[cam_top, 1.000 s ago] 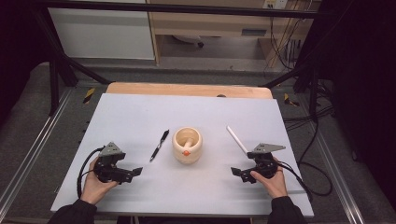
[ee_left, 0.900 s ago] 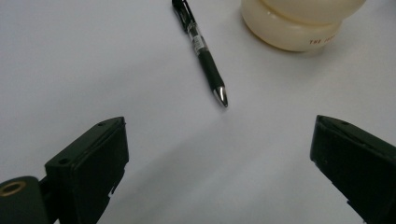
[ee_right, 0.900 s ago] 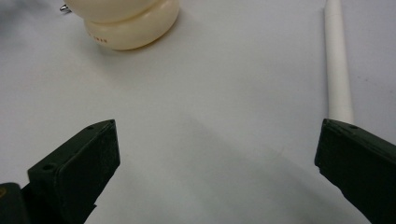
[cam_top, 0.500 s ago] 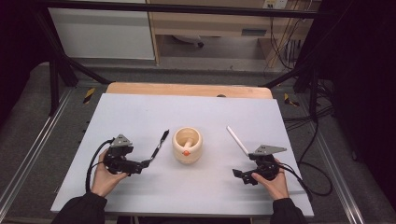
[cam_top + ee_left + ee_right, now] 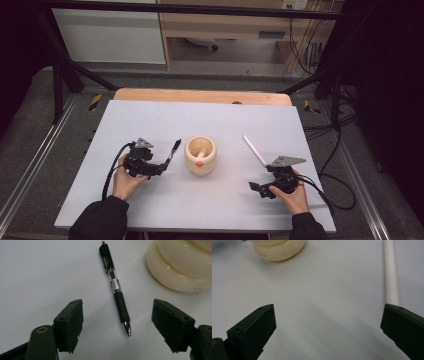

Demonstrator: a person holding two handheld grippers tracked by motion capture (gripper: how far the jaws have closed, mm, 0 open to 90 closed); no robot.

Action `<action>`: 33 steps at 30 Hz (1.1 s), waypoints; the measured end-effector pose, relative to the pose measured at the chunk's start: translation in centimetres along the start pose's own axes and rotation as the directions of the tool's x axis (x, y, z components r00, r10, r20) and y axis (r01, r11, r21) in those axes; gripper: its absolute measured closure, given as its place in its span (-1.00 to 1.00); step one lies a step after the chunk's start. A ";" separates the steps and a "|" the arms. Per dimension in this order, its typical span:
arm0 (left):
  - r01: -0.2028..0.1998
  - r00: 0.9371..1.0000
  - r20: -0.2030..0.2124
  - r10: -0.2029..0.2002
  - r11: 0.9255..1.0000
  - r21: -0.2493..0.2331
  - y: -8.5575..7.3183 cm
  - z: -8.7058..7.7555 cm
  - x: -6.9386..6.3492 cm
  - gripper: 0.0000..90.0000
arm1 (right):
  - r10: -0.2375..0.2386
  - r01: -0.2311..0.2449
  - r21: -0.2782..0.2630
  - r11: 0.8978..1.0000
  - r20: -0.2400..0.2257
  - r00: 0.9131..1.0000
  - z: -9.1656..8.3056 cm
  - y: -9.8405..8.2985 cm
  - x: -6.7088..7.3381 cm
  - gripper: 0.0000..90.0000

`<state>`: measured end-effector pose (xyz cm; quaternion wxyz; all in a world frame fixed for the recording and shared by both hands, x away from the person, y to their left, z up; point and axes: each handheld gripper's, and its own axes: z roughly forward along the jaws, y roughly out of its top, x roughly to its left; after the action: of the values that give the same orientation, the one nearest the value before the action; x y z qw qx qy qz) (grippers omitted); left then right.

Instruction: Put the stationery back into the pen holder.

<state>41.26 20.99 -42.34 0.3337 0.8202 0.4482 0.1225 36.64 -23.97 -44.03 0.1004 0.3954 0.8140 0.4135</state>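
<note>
A black pen (image 5: 115, 286) lies on the white table (image 5: 150, 120), left of a cream round pot (image 5: 201, 156) with a small orange mark on its side. My left gripper (image 5: 118, 307) has its jaws on either side of the pen's tip end. The jaws have just been closing, but the pads stand apart from the pen and do not touch it. In the high view the left gripper (image 5: 161, 166) sits at the pen's (image 5: 174, 149) near end. My right gripper (image 5: 328, 312) is open over bare table, with a white stick (image 5: 390, 272) just beyond its right jaw.
The pot (image 5: 278, 250) stands at mid-table between both hands. The white stick (image 5: 254, 150) lies at an angle, right of the pot. A wooden strip (image 5: 200, 95) runs along the table's far edge. Cables trail from both grippers toward the table's sides.
My left gripper has moved right across the table until its jaws reach the black pen. The right gripper has kept still.
</note>
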 end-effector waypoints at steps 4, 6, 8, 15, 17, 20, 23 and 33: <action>0.003 1.000 -0.010 -0.003 1.000 0.008 0.4 0.6 -0.3 -0.20 | 0.002 -0.002 -0.002 1.000 0.004 1.000 0.0 0.0 0.0 -0.98; 0.005 1.000 -0.016 -0.005 1.000 0.014 0.6 0.9 -0.5 -0.08 | 0.001 -0.001 0.000 1.000 0.002 1.000 0.0 0.0 0.0 -0.98; 0.006 1.000 -0.023 -0.006 1.000 0.020 0.8 1.2 -0.6 0.05 | -0.001 0.001 0.000 1.000 0.000 1.000 0.0 0.0 0.0 -0.98; 0.006 0.999 -0.035 -0.004 0.999 0.038 1.0 2.0 -1.2 0.31 | -0.001 0.001 0.000 1.000 0.004 1.000 0.0 0.0 0.0 -0.98; 0.004 0.999 -0.048 -0.002 0.999 0.042 1.1 2.2 -1.4 0.37 | 0.003 -0.003 0.001 1.000 0.002 1.000 0.0 0.0 0.0 -0.98; 0.006 0.998 -0.061 -0.003 0.999 0.046 1.2 2.4 -1.5 0.44 | 0.000 0.000 0.000 1.000 0.002 1.000 0.0 0.0 0.0 -0.98; 0.000 0.997 -0.075 0.004 0.999 0.051 1.2 2.7 -1.6 0.50 | 0.001 -0.001 -0.001 1.000 0.002 1.000 0.0 0.0 0.0 -0.98; 0.001 0.995 -0.097 0.004 0.999 0.050 1.3 3.3 -1.8 0.67 | 0.000 0.000 -0.003 1.000 0.002 1.000 0.0 0.0 0.0 -0.98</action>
<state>42.73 17.55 -43.72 0.2907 0.8218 0.4661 0.1512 36.66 -24.00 -44.02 0.1015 0.3957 0.8133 0.4144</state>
